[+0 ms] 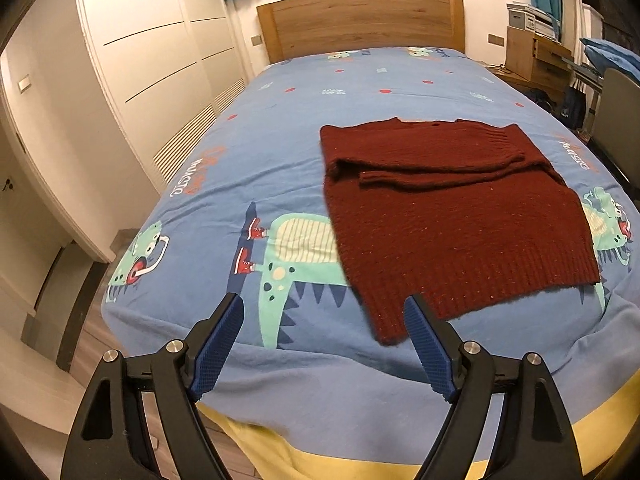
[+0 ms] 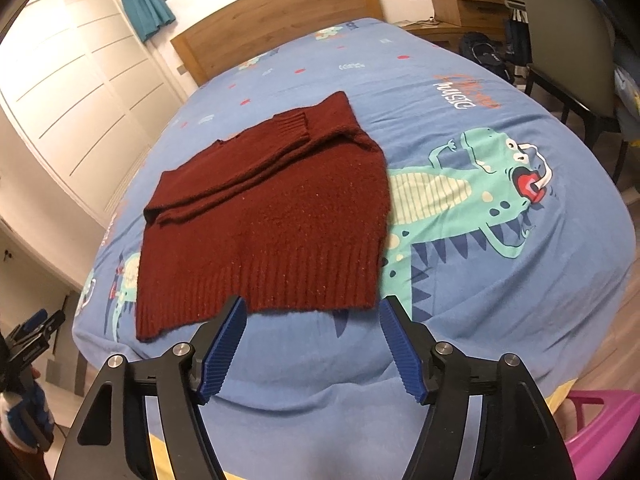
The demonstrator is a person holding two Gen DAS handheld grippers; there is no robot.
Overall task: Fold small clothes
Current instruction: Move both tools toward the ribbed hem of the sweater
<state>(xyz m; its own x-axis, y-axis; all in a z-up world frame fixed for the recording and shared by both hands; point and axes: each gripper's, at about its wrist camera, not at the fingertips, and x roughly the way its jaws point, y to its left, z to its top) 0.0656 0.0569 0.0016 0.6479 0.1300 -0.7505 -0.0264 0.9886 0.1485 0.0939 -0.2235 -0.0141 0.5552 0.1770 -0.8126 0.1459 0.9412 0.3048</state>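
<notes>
Your left gripper (image 1: pixel 324 310) hangs at 6 o'clock in the left wrist view, over the foot of the bed, its blue-padded fingers (image 1: pixel 218 350) spread wide with nothing between them. To its left, at 9 o'clock, stands a white wardrobe (image 1: pixel 132 64). Under the spread fingers lies the blue dinosaur bedspread (image 1: pixel 280 128). The maroon sweater (image 1: pixel 448 208) lies flat on that bedspread, from the centre toward 3 o'clock, with both sleeves already folded across the chest and the ribbed hem toward you. The sweater's near left hem corner sits just beside your left gripper's right finger; you cannot tell from this view whether they touch. A wooden headboard (image 1: pixel 360 22) stands at 12 o'clock.

In the right wrist view, your right gripper (image 2: pixel 312 314) also sits at 6 o'clock, its fingers (image 2: pixel 224 354) held wide apart and empty. The sweater (image 2: pixel 272 216) spreads from 9 o'clock to the centre, its hem just ahead of your fingertips, and the left fingertip overlaps the hem edge in the picture. A green dinosaur print (image 2: pixel 488 196) runs off toward 3 o'clock. A chair (image 2: pixel 568 52) stands beside the bed at 2 o'clock, and a pink stool (image 2: pixel 600 436) shows at 4 o'clock.
</notes>
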